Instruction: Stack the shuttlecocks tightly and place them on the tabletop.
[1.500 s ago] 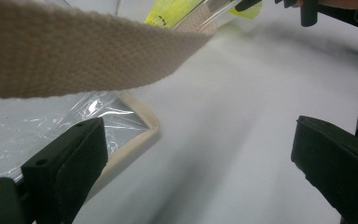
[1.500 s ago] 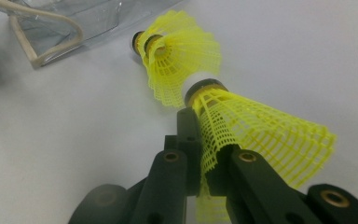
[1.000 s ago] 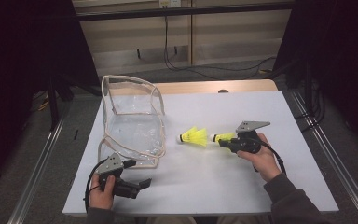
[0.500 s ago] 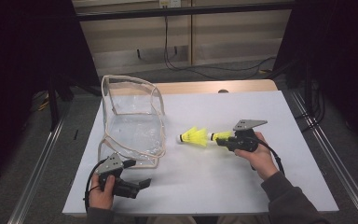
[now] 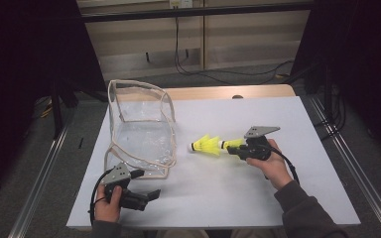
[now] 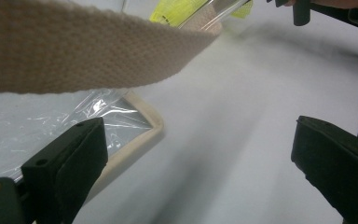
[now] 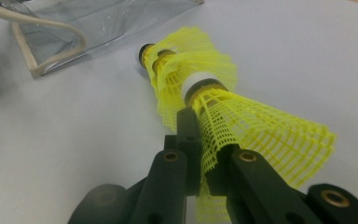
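on the white desk (image 5: 258,198), right of the clear plastic bag (image 5: 141,136), the right tool (image 7: 205,158) is pinched tight on the mesh skirt of a yellow shuttlecock (image 7: 256,126), whose cork is tucked into the skirt of a second shuttlecock (image 7: 186,70). to bag them well, i'd keep the pair in line and steer the leading cork into the opening, which likely wants spreading first. left tool (image 6: 200,154) gapes, holding nothing, beside the bag's webbing strap (image 6: 74,51). count: two shuttlecocks, one bag, two tools.

A white table (image 5: 258,198) stands with a wooden edge (image 5: 213,92) at its far side. Beyond it, black cables (image 5: 188,59) hang against a pale wall (image 5: 144,34). Dark surroundings flank left and right.
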Motion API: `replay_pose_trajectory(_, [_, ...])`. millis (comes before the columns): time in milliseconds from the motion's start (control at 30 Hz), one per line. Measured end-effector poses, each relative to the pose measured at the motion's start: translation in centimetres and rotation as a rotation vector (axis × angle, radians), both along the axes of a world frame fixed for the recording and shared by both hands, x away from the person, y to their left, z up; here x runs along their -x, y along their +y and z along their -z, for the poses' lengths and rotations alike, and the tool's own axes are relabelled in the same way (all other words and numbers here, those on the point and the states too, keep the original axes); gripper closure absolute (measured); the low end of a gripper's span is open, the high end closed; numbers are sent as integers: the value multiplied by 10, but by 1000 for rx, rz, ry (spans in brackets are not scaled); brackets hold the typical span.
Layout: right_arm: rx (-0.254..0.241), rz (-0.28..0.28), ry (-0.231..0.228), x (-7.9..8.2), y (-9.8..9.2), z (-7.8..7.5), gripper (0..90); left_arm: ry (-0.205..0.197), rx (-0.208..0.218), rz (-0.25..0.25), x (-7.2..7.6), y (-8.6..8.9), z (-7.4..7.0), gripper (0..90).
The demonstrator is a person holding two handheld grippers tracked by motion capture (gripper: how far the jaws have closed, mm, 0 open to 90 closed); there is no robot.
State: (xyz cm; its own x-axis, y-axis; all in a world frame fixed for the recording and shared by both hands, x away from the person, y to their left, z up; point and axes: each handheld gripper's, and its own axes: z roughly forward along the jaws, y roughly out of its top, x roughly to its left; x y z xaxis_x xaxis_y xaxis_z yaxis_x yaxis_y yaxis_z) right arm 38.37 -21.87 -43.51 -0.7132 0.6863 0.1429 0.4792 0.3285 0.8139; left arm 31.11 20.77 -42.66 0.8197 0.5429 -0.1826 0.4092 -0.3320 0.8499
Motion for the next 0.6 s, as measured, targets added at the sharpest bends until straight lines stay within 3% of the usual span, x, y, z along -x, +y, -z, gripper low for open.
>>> replay_pose_trajectory(600, [11,-12,13,-5,8,3,869,3,1,3,-1,0,0,37])
